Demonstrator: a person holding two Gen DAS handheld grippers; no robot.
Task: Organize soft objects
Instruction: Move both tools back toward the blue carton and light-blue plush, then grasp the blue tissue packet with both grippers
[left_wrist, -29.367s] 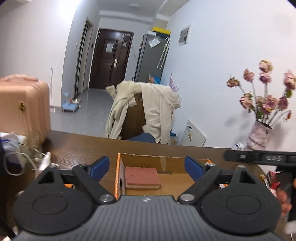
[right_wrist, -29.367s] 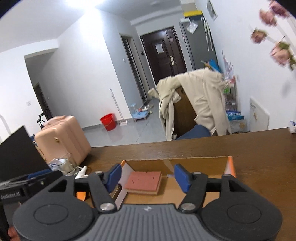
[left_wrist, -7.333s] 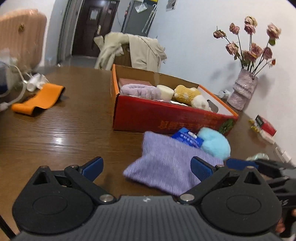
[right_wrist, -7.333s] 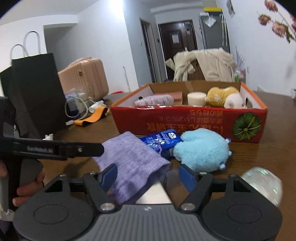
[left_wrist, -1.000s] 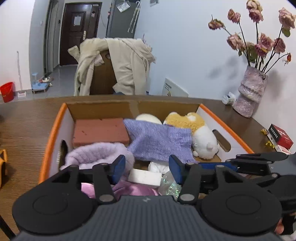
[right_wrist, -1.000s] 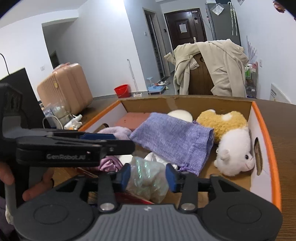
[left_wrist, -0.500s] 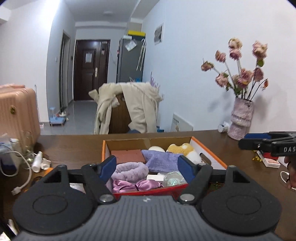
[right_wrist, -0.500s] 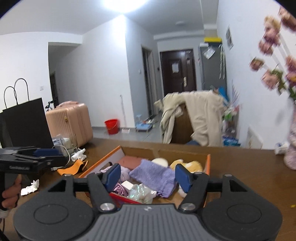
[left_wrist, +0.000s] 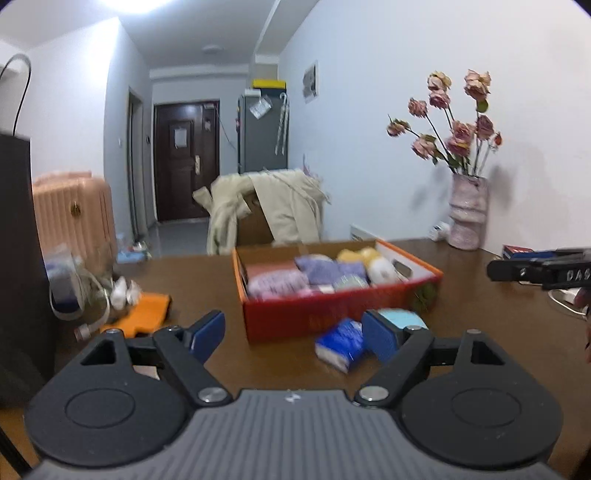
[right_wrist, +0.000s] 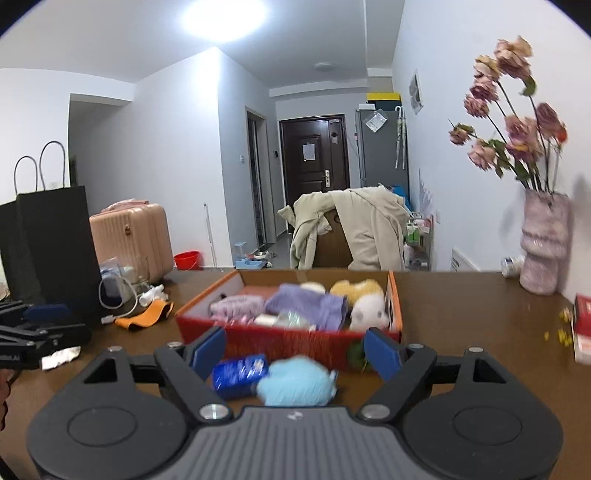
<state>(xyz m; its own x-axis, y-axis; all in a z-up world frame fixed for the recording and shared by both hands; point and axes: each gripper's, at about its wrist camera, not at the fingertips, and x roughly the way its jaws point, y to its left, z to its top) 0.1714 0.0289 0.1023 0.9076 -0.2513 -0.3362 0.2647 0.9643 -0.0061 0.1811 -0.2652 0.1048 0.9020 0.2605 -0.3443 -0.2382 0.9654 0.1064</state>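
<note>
Several soft things fill the red cardboard box (right_wrist: 288, 341) with its orange rim on the dark wood-grain table (right_wrist: 461, 332): a fuzzy lilac headband (right_wrist: 236, 305), a knitted purple cloth (right_wrist: 306, 302) draped across the middle, a yellow plush (right_wrist: 356, 287) and a white plush (right_wrist: 369, 312) at the right end, and a crinkly clear wrapper (right_wrist: 293, 318). In front of the box, on the table, lie a glossy blue tissue pack (right_wrist: 240, 371) and a fluffy light-blue plush (right_wrist: 297, 380), touching each other. An orange strap (left_wrist: 147, 310) lies flat to the left of the box, near a tangle of white cables. A ridged pink vase (right_wrist: 543, 243) of dried roses stands by the wall.

Both tools are held level, above the table and short of the box. The right gripper (right_wrist: 295, 349) has its blue-padded fingers spread wide, grasping nothing, with the blue plush and tissue pack below the gap. The left gripper (left_wrist: 293, 334) is likewise spread and empty, its right pad in front of the blue plush.
</note>
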